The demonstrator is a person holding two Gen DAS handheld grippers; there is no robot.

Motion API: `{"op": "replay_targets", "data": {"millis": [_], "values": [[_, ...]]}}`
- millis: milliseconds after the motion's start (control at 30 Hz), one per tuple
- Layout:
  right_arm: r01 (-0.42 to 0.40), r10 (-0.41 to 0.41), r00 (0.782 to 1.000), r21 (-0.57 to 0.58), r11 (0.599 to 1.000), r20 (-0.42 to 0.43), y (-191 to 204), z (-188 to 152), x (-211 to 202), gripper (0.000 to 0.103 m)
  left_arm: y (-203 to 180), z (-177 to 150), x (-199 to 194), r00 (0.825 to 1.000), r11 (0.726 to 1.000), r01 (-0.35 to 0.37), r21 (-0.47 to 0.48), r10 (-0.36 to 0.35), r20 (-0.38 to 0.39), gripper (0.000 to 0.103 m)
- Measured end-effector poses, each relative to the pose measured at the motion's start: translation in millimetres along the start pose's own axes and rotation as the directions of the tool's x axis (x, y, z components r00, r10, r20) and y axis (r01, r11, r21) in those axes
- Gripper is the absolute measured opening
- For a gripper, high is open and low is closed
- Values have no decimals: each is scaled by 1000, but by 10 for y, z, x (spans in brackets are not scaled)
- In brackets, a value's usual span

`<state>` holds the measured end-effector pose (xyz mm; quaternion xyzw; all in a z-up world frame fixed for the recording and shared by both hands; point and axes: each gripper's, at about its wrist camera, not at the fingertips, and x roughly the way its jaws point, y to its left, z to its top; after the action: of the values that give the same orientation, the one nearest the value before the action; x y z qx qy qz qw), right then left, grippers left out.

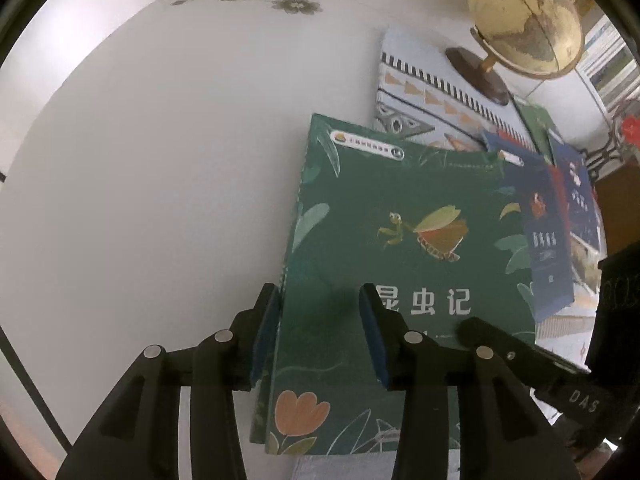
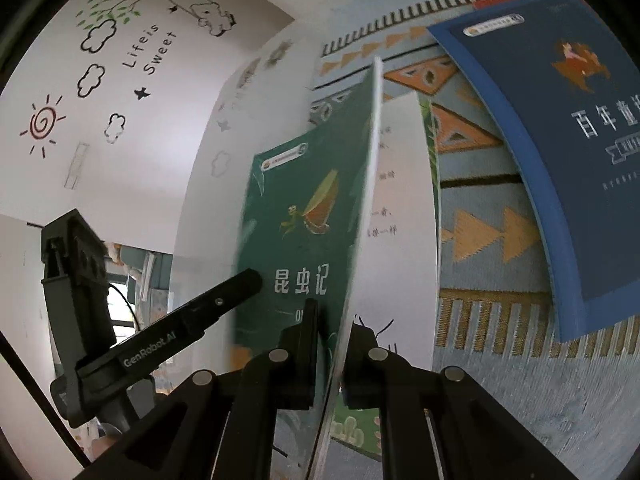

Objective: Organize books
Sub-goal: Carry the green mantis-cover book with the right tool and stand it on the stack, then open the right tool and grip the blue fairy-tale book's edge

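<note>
**Green insect book mid-placement, cover pinched by the right**

While the right hand-held gripper (image 2: 334,320) nips the front cover of the green book (image 1: 400,240) between its pressed-together fingers, the left hand-held gripper (image 1: 320,312) stands spread, one pad at the spine edge and the other over the cover, pressing on neither. The green book lies on the white surface (image 1: 160,160), its far corner overlapping a patterned mat (image 1: 420,80). In the right wrist view the cover is lifted off a white page with faint print, so the book is partly fanned open. A blue book (image 2: 560,160) rests on the mat just beside it, and more blue covers (image 1: 548,236) lie past the green book's right edge. A globe (image 1: 524,20) stands behind.

By my reading, the step in hand is setting down or squaring the green book. Next, the right would need to let the cover drop shut, then both could nudge the book flush against its neighbours, taking care not to crease the thin cover.

Writing: the green cover reads "昆虫记", with "01" partly hidden below it. The blue cover shows "百年", the rest cut off. The left tool's arm carries "GenRobot.AI"; the right tool's, seen from the left wrist, reads "DAS". The wall decal (image 2: 148,52) says "Life is Sweet".
</note>
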<state>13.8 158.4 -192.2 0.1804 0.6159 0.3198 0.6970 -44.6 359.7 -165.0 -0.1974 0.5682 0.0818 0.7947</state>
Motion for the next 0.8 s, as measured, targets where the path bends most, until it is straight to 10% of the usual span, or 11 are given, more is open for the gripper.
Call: {"op": "replay_targets", "data": {"millis": [467, 800], "values": [[1, 0, 1000, 44, 999, -20, 4, -52, 54, 16, 5, 60, 48, 999, 999, -48, -16, 47, -9, 41], [67, -74, 990, 60, 996, 120, -222, 53, -447, 16, -41, 74, -134, 995, 995, -96, -41, 97, 15, 41]]}}
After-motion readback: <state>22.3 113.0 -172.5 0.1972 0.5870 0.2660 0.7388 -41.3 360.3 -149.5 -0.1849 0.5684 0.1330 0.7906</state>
